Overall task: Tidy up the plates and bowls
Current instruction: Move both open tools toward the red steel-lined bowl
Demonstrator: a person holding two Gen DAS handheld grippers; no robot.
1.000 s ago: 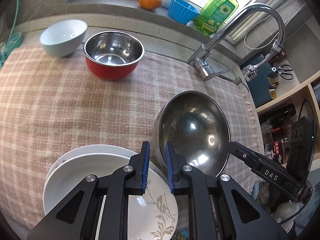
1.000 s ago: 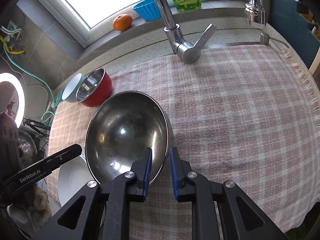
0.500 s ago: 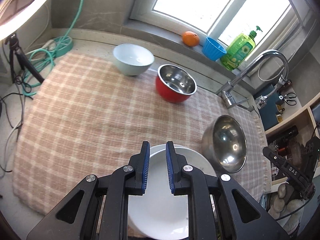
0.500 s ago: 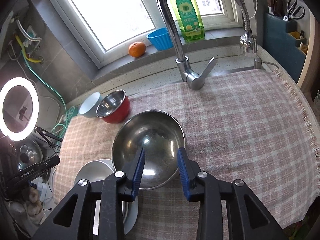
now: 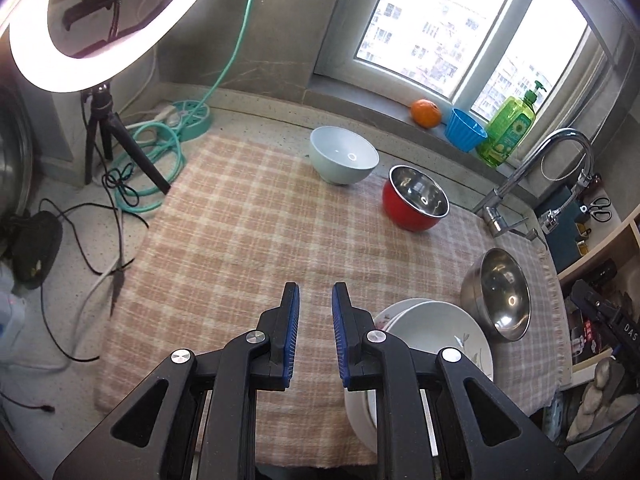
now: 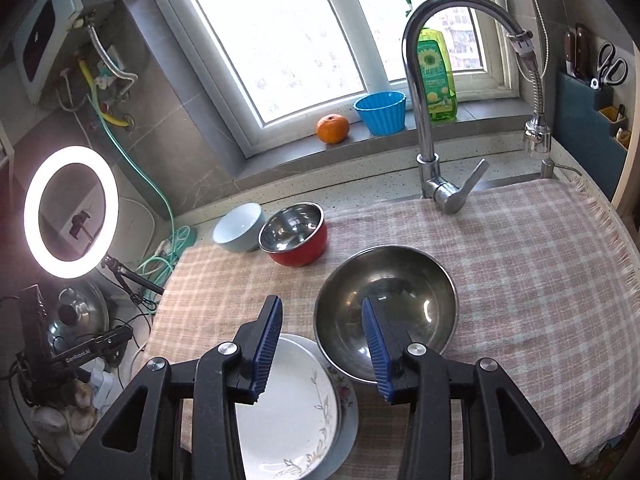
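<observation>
A large steel bowl [image 6: 386, 312] stands on the checked cloth next to a stack of white plates [image 6: 288, 412]. It also shows in the left wrist view [image 5: 498, 294], with the plates [image 5: 434, 334] at its left. A red bowl with a steel inside [image 5: 416, 198] and a pale blue bowl [image 5: 344, 160] stand farther back. My right gripper [image 6: 320, 332] is open and empty above the big bowl's near rim. My left gripper [image 5: 315, 316] is narrowly open and empty, above the cloth left of the plates.
A tap [image 6: 436, 92] rises at the back right. An orange [image 6: 333, 129], a blue cup [image 6: 381, 113] and a green soap bottle [image 6: 435, 76] stand on the sill. A ring light on a tripod [image 5: 80, 20] and cables [image 5: 152, 152] are at the left.
My right gripper let go of the big steel bowl, opened wide and drew back. My left gripper lifted back and swung left, off the plates. The bowl now rests on the cloth.
</observation>
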